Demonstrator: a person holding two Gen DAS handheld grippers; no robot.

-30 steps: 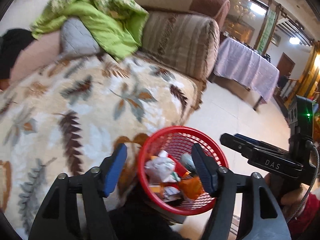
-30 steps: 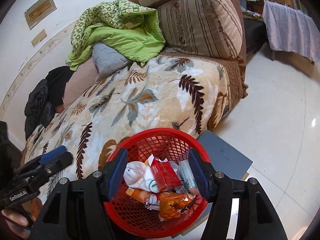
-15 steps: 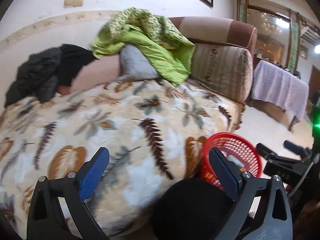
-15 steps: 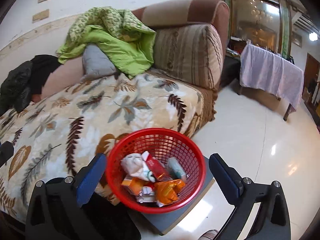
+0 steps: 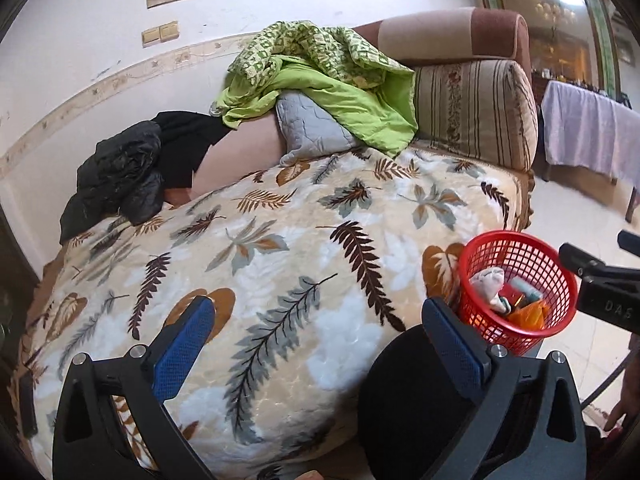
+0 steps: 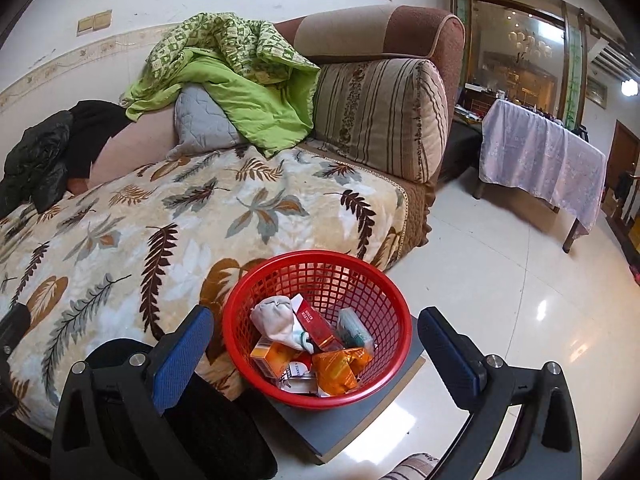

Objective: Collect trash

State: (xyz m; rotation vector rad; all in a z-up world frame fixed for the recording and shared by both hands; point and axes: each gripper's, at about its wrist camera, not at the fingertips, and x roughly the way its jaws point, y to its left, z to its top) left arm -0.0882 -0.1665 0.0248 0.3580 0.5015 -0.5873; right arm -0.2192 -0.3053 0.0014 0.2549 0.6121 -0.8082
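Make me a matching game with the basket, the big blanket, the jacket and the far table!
Things:
1. basket
2. leaf blanket
3. jacket
4. tablecloth

Colours:
a. black
b. pale purple
c. red
d. cream with brown and grey leaves

Pairs: 1-c, 2-d, 3-a, 4-b.

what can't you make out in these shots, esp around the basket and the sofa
- Basket bottom, right wrist view: the wrappers piled inside cover anything under them.
- Basket's near side, left wrist view: the left gripper's finger hides it.
- Grey platform under the basket, right wrist view: mostly covered by the basket, so its whole shape is unclear.
- Sofa's near edge, both views: a black rounded shape blocks it.
- Print on the red box: too small to read.
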